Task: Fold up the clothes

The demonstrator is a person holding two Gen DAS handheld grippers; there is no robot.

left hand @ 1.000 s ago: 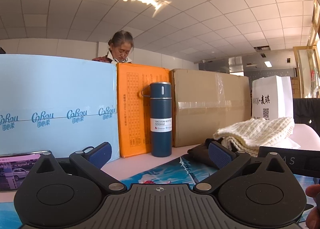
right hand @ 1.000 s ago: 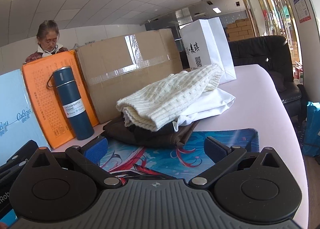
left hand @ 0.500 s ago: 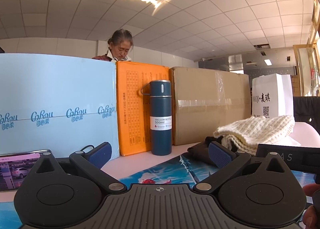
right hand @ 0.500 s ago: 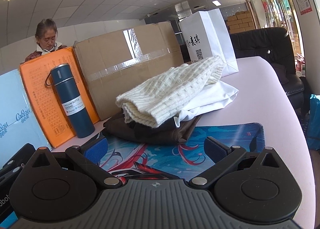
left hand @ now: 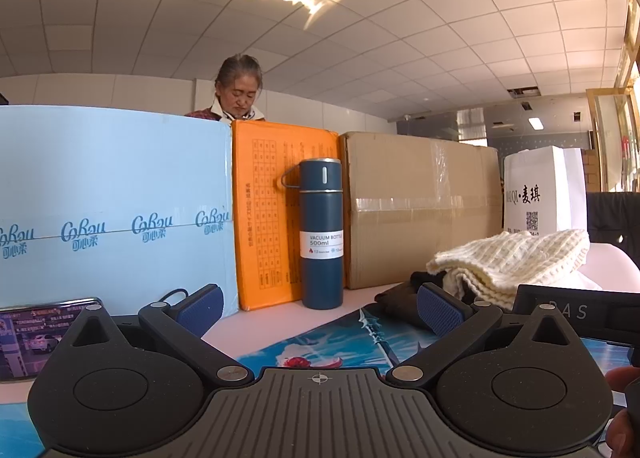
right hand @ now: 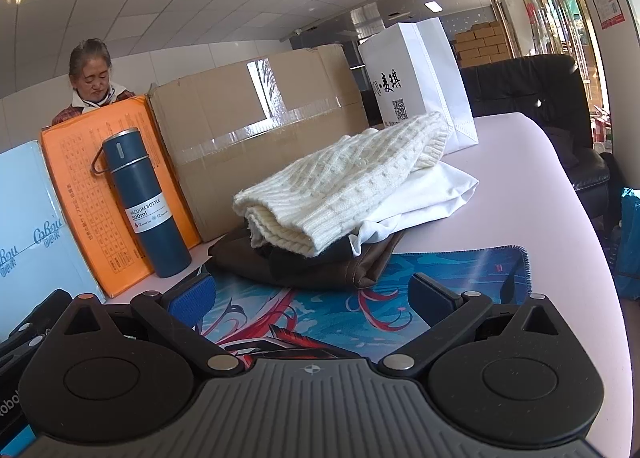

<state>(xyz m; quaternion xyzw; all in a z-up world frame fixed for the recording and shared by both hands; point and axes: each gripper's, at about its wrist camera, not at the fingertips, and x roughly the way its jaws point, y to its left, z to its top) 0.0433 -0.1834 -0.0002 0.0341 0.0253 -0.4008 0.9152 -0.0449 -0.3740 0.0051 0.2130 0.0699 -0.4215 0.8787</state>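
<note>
A pile of clothes lies at the far edge of a blue printed mat (right hand: 440, 282): a cream knit sweater (right hand: 344, 186) on top, a white garment (right hand: 432, 198) under it, and a dark brown garment (right hand: 304, 266) at the bottom. In the left wrist view the cream knit sweater (left hand: 516, 262) sits to the right, past the mat (left hand: 340, 342). My right gripper (right hand: 314, 298) is open just short of the pile, with nothing between its fingers. My left gripper (left hand: 320, 308) is open too, low over the mat and left of the pile.
Behind the pile stand a blue vacuum bottle (right hand: 144, 202), an orange box (right hand: 92, 186), a brown cardboard box (right hand: 260, 130), a light blue box (left hand: 112, 210) and a white paper bag (right hand: 416, 82). A person (left hand: 239, 92) sits behind the boxes. A phone (left hand: 36, 334) lies at the left.
Both grippers have risen and eased forward slightly, so the pile sits a little closer in the right wrist view. The jaws stay open.
</note>
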